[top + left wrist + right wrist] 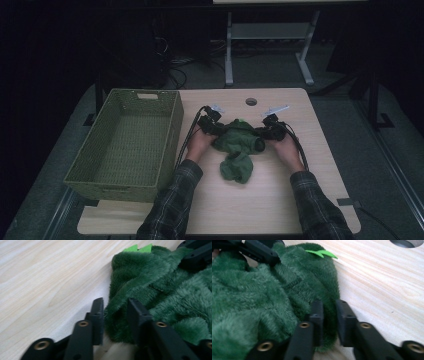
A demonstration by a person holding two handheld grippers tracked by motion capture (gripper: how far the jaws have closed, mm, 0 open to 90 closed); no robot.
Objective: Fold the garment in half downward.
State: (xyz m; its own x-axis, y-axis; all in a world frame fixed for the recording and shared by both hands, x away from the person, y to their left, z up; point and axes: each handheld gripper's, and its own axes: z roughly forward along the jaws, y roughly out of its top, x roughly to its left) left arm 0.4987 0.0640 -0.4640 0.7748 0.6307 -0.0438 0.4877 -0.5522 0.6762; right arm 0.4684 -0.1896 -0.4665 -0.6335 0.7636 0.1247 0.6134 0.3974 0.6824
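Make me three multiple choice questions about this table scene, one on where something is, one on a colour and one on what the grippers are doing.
1. Where does the woven basket sit relative to the fleece cloth?
A. to the left of it
B. to the right of it
C. on top of it

2. What colour is the fleece cloth?
A. red
B. dark green
C. white

3. What are the left gripper and the right gripper doing?
A. both hang open above the basket
B. each pinches an edge of the cloth
C. both lie on the floor

Answers: 1 A, the high view shows the basket on the table's left side. 2 B, every view shows green pile. 3 B, each gripper view shows cloth squeezed between the jaws.
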